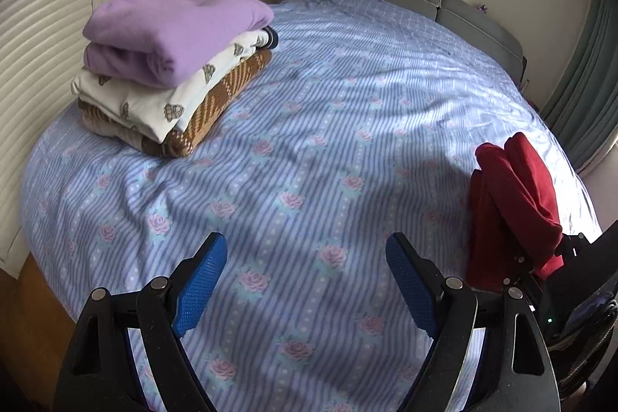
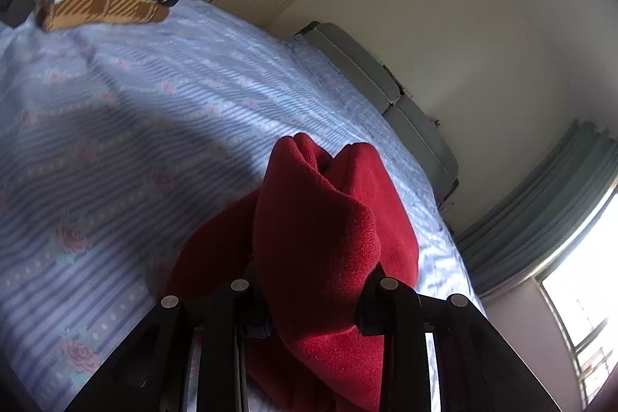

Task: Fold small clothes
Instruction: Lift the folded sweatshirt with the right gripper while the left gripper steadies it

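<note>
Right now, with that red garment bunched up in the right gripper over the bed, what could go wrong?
1. The right gripper pinches the red garment in a thick bunch, so it may slip or land crumpled.
2. The folded stack leans, the purple piece overhanging; adding to it could topple it.
3. The left gripper is open and empty, so nothing steadies the loose cloth.

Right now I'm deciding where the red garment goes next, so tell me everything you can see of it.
The red garment looks like soft, fuzzy knit or fleece, plain deep red with no visible print. It is bunched into thick folds, clamped in the right hand-held gripper, and lifted above the blue floral bedsheet. Part bulges past the fingers, part hangs below. Nothing else visibly touches it; the folded stack lies far off.
</note>
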`<state>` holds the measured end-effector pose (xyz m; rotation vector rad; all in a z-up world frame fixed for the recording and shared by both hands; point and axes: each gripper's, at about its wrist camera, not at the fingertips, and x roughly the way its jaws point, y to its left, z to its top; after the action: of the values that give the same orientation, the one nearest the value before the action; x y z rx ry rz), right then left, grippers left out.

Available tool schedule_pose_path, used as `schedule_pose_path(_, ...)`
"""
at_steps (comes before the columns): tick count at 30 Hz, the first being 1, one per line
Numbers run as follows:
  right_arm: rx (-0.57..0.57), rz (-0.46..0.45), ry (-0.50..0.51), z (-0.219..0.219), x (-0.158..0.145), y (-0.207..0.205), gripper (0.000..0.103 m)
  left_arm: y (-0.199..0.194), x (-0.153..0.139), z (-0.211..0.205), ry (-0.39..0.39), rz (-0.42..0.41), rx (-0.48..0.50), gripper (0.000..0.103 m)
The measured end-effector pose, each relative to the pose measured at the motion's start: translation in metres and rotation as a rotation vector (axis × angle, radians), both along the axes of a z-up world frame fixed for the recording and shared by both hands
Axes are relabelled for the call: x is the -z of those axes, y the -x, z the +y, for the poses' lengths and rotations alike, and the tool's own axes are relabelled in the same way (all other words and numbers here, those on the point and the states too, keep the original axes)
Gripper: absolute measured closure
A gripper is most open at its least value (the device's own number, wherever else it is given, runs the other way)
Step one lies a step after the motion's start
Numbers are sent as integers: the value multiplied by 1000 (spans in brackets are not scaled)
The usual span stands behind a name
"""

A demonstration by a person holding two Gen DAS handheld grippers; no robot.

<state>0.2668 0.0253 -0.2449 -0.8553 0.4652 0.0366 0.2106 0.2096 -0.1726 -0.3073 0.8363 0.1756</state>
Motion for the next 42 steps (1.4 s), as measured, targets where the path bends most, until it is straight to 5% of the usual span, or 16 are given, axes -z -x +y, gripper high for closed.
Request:
schedule_pose_path(6,-50,-12,226,19,51,22,71,-3,21,1,16,47,10,19)
schedule_pose_path(9,-36,-32,217,22,46,23,66,-3,17,-2,14,44,25,19)
schedule_pose_path(11,-19,-48,168,19,31,24,48,-2,9,-2,12,28,27,19)
schedule_pose_path(13,-22,-66,106,13,13,31,43,-2,0,-3,13,11,30,19)
schedule_pose_path(18,-55,-119,-27,-4,-32,64,36,-6,-31,-24,10,-42,93,19)
schedule_pose_path(25,40,-63,-392,-90,-93,82,35,-30,-71,-99,46,-118,326,20)
schedule_pose_path(34,228,67,-732,-208,-87,67,35,-101,-73,-209,86,-62,596,35)
schedule_pose_path(40,240,140,-838,-234,-62,56,35,-142,-34,-214,98,81,549,60)
schedule_pose_path(42,208,168,-856,-237,-53,59,35,-142,-23,-206,136,97,537,60)
